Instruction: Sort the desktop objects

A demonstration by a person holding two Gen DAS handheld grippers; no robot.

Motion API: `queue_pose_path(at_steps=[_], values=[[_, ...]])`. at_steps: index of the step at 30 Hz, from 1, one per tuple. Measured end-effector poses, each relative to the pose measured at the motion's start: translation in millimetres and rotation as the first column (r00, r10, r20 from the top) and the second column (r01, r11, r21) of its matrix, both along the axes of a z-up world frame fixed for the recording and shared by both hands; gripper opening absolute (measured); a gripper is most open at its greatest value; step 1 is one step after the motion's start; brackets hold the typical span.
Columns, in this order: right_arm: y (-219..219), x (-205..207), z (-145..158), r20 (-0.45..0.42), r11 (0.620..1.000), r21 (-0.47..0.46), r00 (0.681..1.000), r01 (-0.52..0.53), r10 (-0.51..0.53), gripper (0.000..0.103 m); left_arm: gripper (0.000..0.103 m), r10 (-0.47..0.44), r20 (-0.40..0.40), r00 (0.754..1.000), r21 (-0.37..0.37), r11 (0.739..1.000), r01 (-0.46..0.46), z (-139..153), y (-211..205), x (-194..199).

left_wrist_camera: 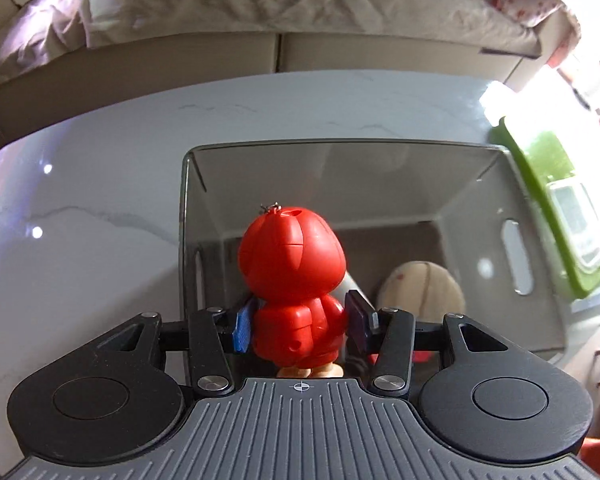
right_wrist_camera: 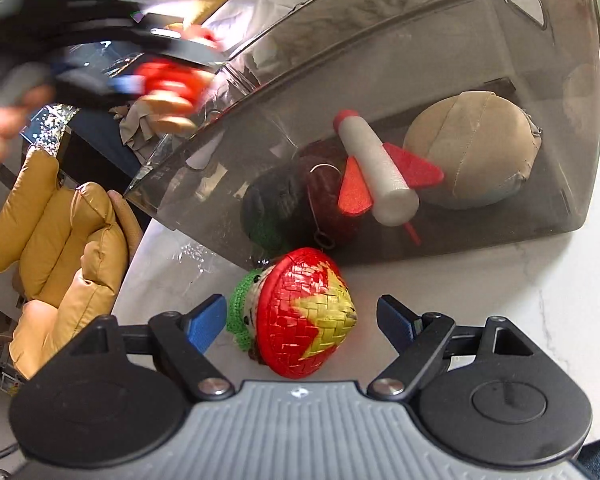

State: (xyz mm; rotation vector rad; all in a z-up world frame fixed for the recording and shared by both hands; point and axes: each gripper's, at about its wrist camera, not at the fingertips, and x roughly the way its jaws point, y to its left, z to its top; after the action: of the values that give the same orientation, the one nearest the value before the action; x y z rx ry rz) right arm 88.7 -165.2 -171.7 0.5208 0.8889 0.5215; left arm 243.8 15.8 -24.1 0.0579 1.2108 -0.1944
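My left gripper [left_wrist_camera: 300, 326] is shut on a red plastic figure [left_wrist_camera: 294, 280] with tan feet and holds it above the near edge of a smoky transparent bin [left_wrist_camera: 340, 148]. It shows blurred in the right wrist view [right_wrist_camera: 164, 80], over the bin's rim. In the bin [right_wrist_camera: 580, 184] lie a beige ball [right_wrist_camera: 472, 152], a foam rocket [right_wrist_camera: 380, 176] with red fins, and a dark knitted toy [right_wrist_camera: 284, 204]. My right gripper [right_wrist_camera: 302, 320] is open around a crocheted doll with a red and yellow woven hat [right_wrist_camera: 308, 316] that lies on the white table beside the bin.
A green tray [left_wrist_camera: 556, 200] holding a white item stands right of the bin. A bed with beige bedding [left_wrist_camera: 280, 0] lies beyond the marble table [left_wrist_camera: 80, 200]. A yellow padded cushion [right_wrist_camera: 60, 240] sits off the table's left edge.
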Motion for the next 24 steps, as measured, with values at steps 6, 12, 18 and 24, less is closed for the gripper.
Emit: queue_pose_path(at_steps=[6, 12, 18, 24], values=[[6, -9, 0, 0.060, 0.999, -0.043, 0.998, -0.004, 0.007, 0.085, 0.052, -0.057, -0.011, 0.998, 0.215, 0.975, 0.058, -36, -13, 16], [10, -6, -8, 0.047, 0.999, -0.032, 0.999, -0.007, 0.008, 0.085, 0.053, -0.150, 0.012, 0.989, 0.378, 0.916, 0.134, -59, -41, 21], [11, -1, -11, 0.038, 0.999, -0.035, 0.999, 0.005, -0.004, 0.085, 0.059, -0.198, 0.084, 0.977, 0.448, 0.883, 0.140, -55, -52, 18], [17, 1, -12, 0.032, 0.999, -0.042, 0.999, 0.009, -0.008, 0.085, 0.074, -0.237, 0.164, 0.958, 0.424, 0.894, 0.148, -30, -52, -5]])
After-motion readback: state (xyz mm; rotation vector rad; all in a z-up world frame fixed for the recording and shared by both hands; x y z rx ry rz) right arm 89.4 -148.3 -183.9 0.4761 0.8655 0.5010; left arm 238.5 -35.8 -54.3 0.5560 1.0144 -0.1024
